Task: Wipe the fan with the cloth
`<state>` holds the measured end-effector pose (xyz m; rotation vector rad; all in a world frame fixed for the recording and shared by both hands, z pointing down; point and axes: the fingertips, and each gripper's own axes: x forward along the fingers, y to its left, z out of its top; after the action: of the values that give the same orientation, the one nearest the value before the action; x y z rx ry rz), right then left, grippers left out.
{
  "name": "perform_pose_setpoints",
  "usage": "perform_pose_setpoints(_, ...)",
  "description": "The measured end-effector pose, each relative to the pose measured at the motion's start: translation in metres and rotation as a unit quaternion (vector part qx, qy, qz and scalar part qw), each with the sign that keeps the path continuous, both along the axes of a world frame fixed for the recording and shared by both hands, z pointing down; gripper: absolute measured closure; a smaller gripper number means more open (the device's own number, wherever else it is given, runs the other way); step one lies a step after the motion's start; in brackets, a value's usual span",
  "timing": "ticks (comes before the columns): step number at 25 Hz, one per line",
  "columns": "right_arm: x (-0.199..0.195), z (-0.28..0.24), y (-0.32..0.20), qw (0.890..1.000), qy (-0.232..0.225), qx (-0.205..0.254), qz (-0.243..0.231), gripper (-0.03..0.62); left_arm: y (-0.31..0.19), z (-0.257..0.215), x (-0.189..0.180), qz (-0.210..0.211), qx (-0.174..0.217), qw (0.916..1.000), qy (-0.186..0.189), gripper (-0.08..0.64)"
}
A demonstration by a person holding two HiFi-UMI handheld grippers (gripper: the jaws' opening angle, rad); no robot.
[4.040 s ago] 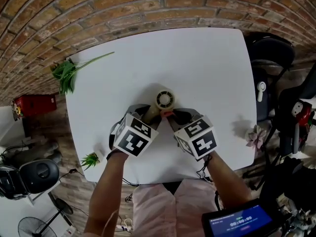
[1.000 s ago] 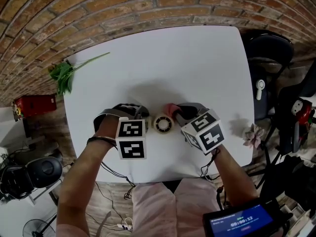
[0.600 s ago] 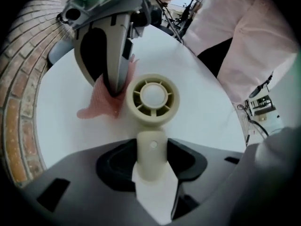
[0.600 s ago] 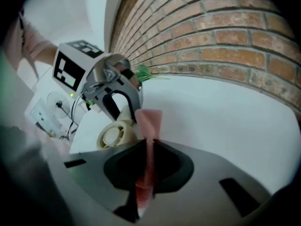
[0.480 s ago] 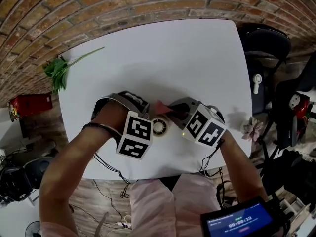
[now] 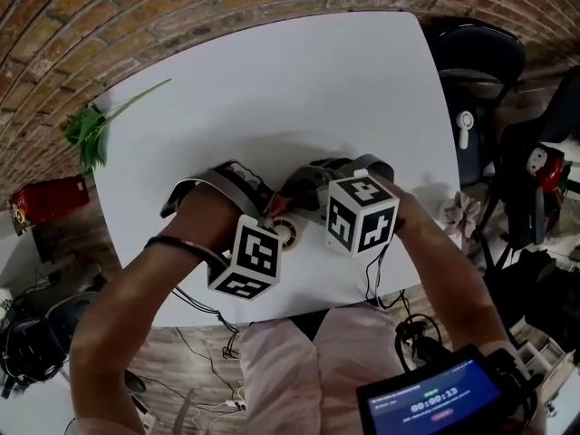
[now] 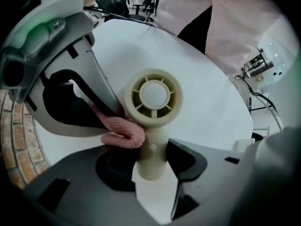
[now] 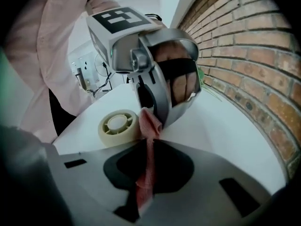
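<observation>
A cream hand-held fan [image 7: 153, 94] stands upright over the white table [image 6: 272, 89], its round head facing up. My left gripper [image 7: 153, 169] points down and is shut on the fan's handle [image 7: 151, 154]. A pink cloth [image 8: 146, 173] is pinched in my right gripper [image 8: 148, 164]; its free end [image 7: 123, 132] is bunched against the fan's neck, under the rim of the head. In the head view the fan [image 6: 288, 236] shows between the two marker cubes, mostly covered by them.
A green plant sprig [image 6: 86, 130] lies at the table's far left edge. A brick wall [image 6: 136, 7] runs behind the table. A dark chair [image 6: 480, 57] and a small flower [image 6: 462, 216] are off the right side. A tablet screen [image 6: 435, 397] sits near my lap.
Both grippers have rolled about their own axes. The right one has swung left with the cloth, which now lies against the fan's neck. The fan has stayed in about the same spot.
</observation>
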<state>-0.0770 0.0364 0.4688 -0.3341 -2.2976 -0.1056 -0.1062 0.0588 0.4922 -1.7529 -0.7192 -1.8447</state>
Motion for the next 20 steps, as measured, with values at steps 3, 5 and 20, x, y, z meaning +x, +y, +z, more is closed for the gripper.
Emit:
perform_pose_setpoints(3, -0.002, 0.000, 0.002, 0.999, -0.003, 0.028, -0.030, 0.565, -0.002, 0.000, -0.001, -0.003, 0.009, 1.0000, 0.000, 0.364)
perform_pose_setpoints(5, -0.002, 0.000, 0.003, 0.998, -0.005, 0.042, -0.045, 0.565, -0.003, 0.000, -0.002, -0.004, 0.014, 0.9999, 0.000, 0.364)
perform_pose_setpoints(20, 0.016, 0.001, 0.010, 0.997, 0.009, 0.062, -0.049, 0.566, -0.004, -0.001, 0.000, -0.038, 0.017, 0.9990, 0.014, 0.364)
